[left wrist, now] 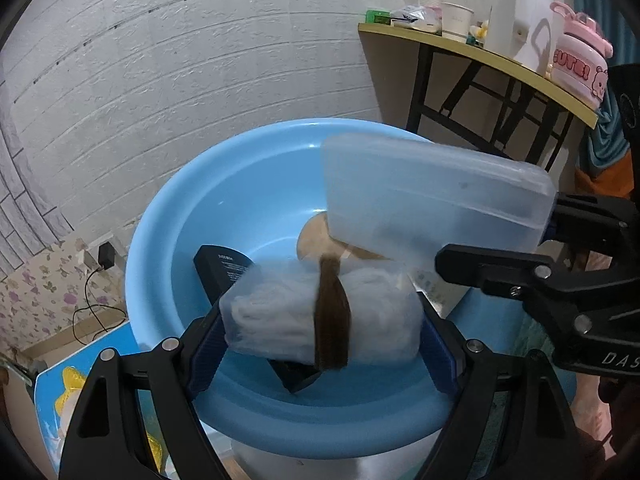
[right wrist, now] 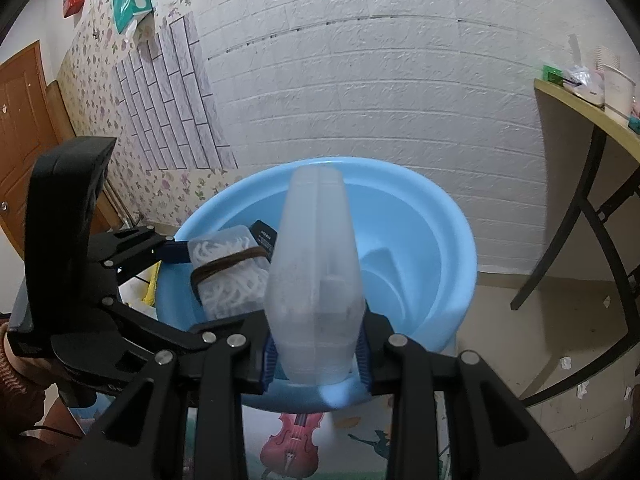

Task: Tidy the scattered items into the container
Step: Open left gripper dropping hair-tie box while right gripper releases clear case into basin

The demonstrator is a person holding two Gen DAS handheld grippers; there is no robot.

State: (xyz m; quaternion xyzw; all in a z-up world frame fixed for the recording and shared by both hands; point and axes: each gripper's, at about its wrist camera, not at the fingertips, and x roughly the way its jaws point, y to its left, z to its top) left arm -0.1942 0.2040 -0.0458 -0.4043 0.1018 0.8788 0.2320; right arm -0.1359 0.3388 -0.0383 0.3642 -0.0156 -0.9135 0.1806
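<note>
A light blue basin (left wrist: 168,248) stands below both grippers; it also shows in the right wrist view (right wrist: 448,240). My left gripper (left wrist: 320,320) is shut on a clear box of white noodles with a brown band (left wrist: 280,316) and holds it over the basin; the box also shows in the right wrist view (right wrist: 228,276). My right gripper (right wrist: 316,352) is shut on a frosted clear plastic box (right wrist: 316,280) and holds it over the basin rim; this box also shows in the left wrist view (left wrist: 432,192). A black flat item (left wrist: 220,268) and a tan round item (left wrist: 316,236) lie inside the basin.
A yellow-topped side table (left wrist: 480,52) with a white kettle (left wrist: 524,16), paper cups and a pink box stands at the right by the white brick wall. A charger and cable (left wrist: 106,256) lie at the left wall. A printed mat (right wrist: 296,440) lies under the basin.
</note>
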